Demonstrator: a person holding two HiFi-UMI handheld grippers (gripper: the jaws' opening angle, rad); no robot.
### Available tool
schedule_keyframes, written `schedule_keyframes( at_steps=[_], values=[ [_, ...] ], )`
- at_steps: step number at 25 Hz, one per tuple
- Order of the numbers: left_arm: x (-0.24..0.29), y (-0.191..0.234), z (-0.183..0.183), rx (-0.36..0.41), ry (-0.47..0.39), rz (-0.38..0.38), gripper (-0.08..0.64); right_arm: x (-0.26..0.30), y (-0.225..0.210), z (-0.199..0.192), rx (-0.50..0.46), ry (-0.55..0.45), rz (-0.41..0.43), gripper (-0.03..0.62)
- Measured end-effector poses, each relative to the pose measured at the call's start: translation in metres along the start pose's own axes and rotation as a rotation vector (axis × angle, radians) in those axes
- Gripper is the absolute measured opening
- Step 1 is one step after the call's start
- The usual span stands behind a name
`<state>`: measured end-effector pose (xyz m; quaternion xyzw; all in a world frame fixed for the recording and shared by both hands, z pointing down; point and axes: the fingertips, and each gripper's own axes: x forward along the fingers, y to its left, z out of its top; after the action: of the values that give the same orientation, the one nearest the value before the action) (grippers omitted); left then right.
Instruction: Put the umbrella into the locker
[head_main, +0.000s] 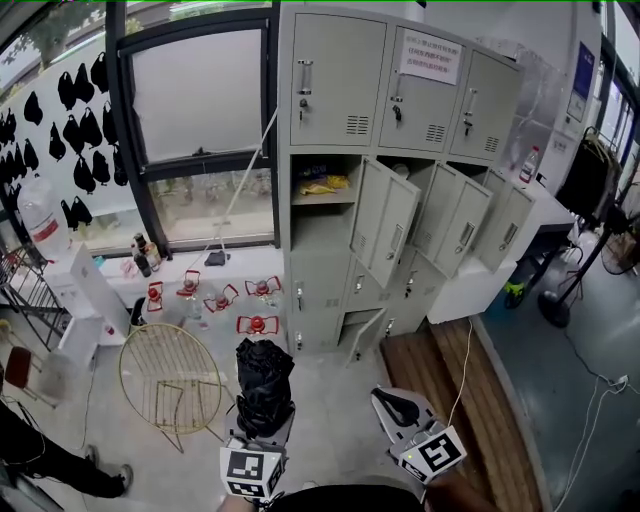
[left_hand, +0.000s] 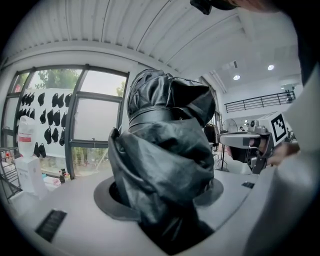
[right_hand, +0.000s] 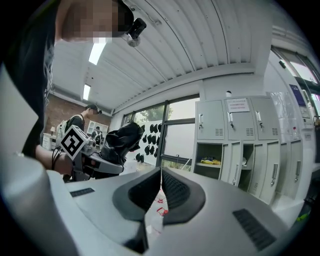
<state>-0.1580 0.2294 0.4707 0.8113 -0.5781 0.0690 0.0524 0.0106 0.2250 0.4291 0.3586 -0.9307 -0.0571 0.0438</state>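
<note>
Several locker doors (head_main: 385, 225) ajar ahead, left gripper (head_main: 263, 430) clamping umbrella (head_main: 263, 380), right gripper (head_main: 393, 402) closed, empty, floor (head_main: 330, 390) between.

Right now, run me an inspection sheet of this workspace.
Surface: grey floor, wooden platform at right.
Job's things: folded black umbrella, upright in the left gripper; locker bank, several middle doors open.
Clutter: red items on the floor, round gold wire frame, yellow item in one open compartment.
Grippers: left gripper shut on the umbrella; right gripper shut, empty.
Cables: white cable across the platform; second cable on the floor at right.
Surroundings: window, black shapes on the left wall, a person's leg at lower left.
</note>
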Motion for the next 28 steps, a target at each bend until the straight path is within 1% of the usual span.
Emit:
schedule_keyframes(
  at_steps=[4, 7, 10, 17, 21, 24, 28],
  values=[
    [0.004, -0.003, 0.0, -0.011, -0.003, -0.029, 0.268, -0.002, -0.006, -0.001, 0.0, 0.002, -0.028, 0.029],
    [0.009, -0.008, 0.001, 0.004, 0.006, -0.043, 0.268, -0.003, -0.014, -0.002, 0.008, 0.002, -0.047, 0.029],
    [0.014, -0.011, 0.0, 0.01, 0.015, -0.049, 0.267, -0.004, -0.02, -0.008, 0.017, 0.005, -0.048, 0.029],
    [0.027, -0.004, 0.004, 0.019, 0.016, -0.007, 0.267, 0.013, -0.036, -0.02, 0.054, 0.004, -0.007, 0.029],
    [0.043, -0.002, 0.008, 0.035, 0.013, 0.01, 0.267, 0.024, -0.054, -0.026, 0.06, 0.0, 0.005, 0.029],
    [0.057, 0.0, 0.012, 0.02, 0.002, 0.017, 0.267, 0.034, -0.068, -0.031, 0.07, 0.003, 0.013, 0.029],
    [0.082, 0.004, 0.009, 0.021, 0.018, 0.028, 0.267, 0.05, -0.089, -0.037, 0.072, 0.01, 0.025, 0.029]
  ],
)
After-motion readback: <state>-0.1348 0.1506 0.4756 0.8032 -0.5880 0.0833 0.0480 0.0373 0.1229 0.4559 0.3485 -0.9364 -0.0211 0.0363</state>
